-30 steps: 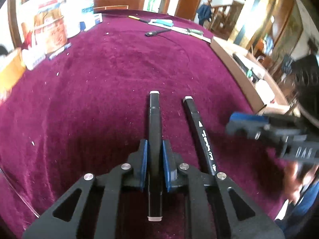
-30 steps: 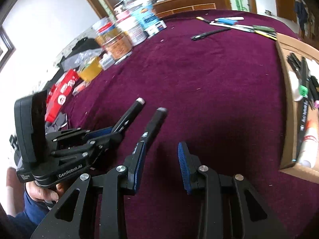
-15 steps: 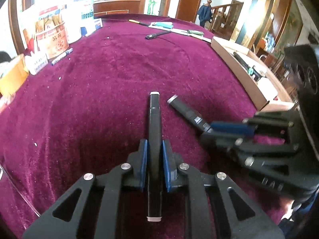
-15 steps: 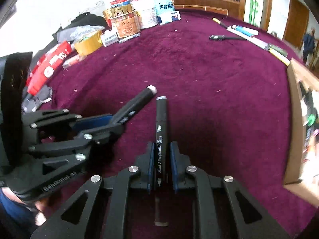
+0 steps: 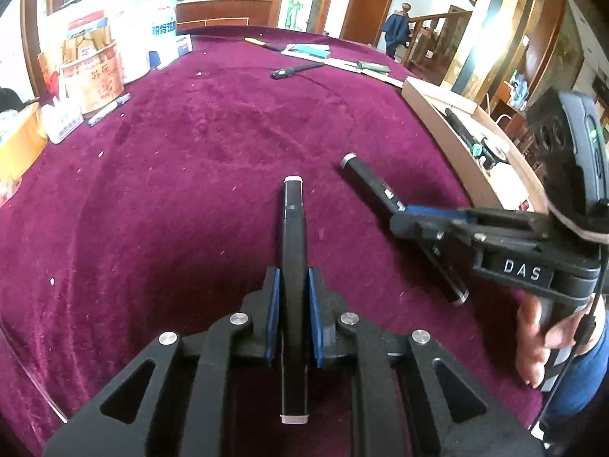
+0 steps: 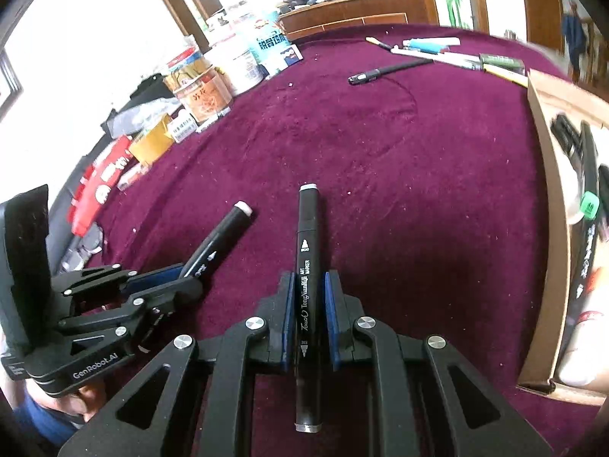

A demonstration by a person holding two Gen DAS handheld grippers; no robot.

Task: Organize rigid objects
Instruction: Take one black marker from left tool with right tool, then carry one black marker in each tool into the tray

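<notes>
Gripping Two Black Markers Above the Maroon Cloth

Item 1: left gripper (image 5: 293, 297), blue pads clamped narrow on a plain black marker (image 5: 293, 236) with a pale cap at each end. This marker runs straight out between the fingers over the maroon cloth (image 5: 171, 198).

Item 2: right gripper (image 6: 309, 304), pads likewise closed tight on a black art marker (image 6: 307, 266) with white lettering along the barrel and grey end caps. It sits just to the right of item 1, the two markers angled toward each other, near but apart. A hand (image 5: 533, 342) grasps the right gripper's handle.

Item 3: wooden tray (image 6: 548, 175), on the cloth's right edge, right of both markers, holding several pens and markers.

Item 4: loose pens (image 6: 388, 70), at the cloth's far side, well apart from both grippers.

Item 5: tins and boxes (image 6: 205, 91), crowded along the cloth's left border.
</notes>
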